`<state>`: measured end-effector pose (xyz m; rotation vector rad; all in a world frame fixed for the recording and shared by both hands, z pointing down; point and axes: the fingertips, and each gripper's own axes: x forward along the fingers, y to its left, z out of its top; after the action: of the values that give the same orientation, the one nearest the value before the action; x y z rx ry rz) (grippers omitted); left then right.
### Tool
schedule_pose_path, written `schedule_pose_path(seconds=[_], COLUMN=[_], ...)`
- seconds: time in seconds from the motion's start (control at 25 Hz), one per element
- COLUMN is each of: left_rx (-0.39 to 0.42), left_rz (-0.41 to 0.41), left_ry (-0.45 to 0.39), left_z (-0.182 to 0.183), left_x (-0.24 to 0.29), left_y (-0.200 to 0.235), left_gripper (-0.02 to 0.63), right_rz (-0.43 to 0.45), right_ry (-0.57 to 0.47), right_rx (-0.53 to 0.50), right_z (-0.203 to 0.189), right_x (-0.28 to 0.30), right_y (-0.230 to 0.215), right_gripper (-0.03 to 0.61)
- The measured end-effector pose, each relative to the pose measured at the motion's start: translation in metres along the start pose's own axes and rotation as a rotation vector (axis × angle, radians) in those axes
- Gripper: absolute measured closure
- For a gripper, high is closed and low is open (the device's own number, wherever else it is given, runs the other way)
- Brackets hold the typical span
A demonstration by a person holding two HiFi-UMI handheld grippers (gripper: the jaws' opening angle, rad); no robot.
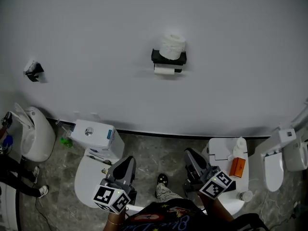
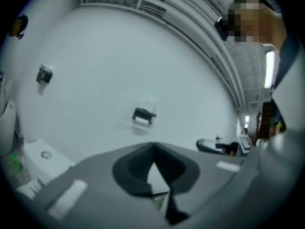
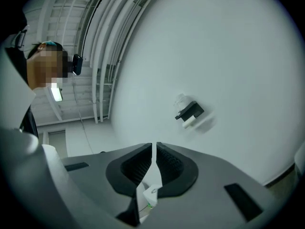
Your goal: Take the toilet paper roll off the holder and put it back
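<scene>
A black holder (image 1: 168, 58) hangs on the white wall, far ahead of both grippers. One white toilet paper roll (image 1: 172, 44) stands on top of it and a second roll (image 1: 164, 70) sits on the bar beneath. The left gripper view shows the holder (image 2: 143, 114) small and distant, and in the right gripper view the holder (image 3: 189, 112) has a roll (image 3: 181, 100) above it. My left gripper (image 1: 126, 160) and right gripper (image 1: 189, 154) are held low near my body. Both are shut, with nothing between their jaws.
A white toilet with its tank (image 1: 93, 134) is below left. Another toilet (image 1: 222, 150) at the right carries an orange box (image 1: 237, 167). More fixtures stand at far left (image 1: 36, 136) and far right (image 1: 274, 167). A small black fitting (image 1: 34, 71) is on the wall at left.
</scene>
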<state>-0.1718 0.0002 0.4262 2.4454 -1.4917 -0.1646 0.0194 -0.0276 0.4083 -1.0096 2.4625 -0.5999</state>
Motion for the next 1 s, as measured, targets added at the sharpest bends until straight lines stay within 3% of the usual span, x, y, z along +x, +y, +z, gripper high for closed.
schedule_pose_path(seconds=[0.2,0.44,0.6,0.72,0.84,1.0], left_rx=[0.016,0.013,-0.022,-0.031,0.004,0.036], left_rz=[-0.053,-0.125,-0.166,-0.171,-0.205,-0.218], left_ry=[-0.032,0.023,0.050,0.064,0.066,0.093], left_z=[0.028,0.031,0.034,0.040,0.057,0.060], left_x=[0.078,0.155,0.184,0.205,0.222,0.236], left_y=[0.024,0.039,0.052,0.068,0.075,0.086], left_gripper=[0.615,0.615,0.615,0.615,0.615,0.615], right_rz=[0.147,0.312,0.303,0.294,0.288,0.252], right_ry=[-0.023,0.031,0.125,0.236,0.288,0.498], right_rx=[-0.193,-0.450,-0.644,-0.751,-0.825,-1.007], right_z=[0.058,0.126,0.167,0.185,0.209,0.218], right_x=[0.073,0.149,0.207,0.247,0.286,0.331], right_y=[-0.010,-0.033,-0.062,-0.076,-0.078,-0.096], right_gripper=[0.561,0.561,0.552,0.454,0.453,0.431])
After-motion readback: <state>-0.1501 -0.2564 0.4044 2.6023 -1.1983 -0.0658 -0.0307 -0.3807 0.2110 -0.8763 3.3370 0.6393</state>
